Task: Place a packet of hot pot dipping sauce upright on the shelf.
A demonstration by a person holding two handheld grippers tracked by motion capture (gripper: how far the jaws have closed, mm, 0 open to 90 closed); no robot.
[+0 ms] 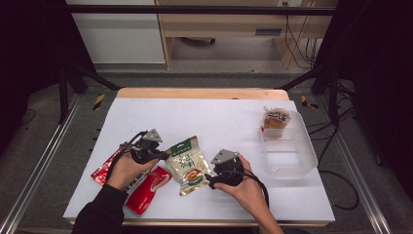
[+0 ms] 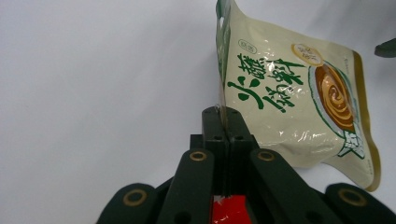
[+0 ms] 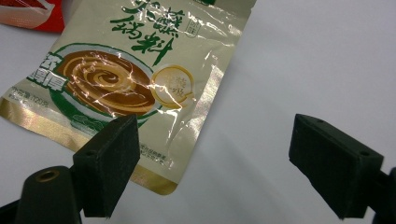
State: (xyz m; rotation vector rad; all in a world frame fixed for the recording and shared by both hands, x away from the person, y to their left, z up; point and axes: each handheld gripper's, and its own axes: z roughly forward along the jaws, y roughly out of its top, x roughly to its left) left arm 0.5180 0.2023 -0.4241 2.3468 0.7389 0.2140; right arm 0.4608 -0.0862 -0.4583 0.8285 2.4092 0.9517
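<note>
On table: three pouches, one tub.

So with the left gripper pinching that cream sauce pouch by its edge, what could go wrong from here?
The left gripper clamps only a thin edge strip of the cream pouch, so it may slip or swing when lifted. The right gripper is open beside the pouch and could knock it. The clear bin sits far off, a long carry.
</note>
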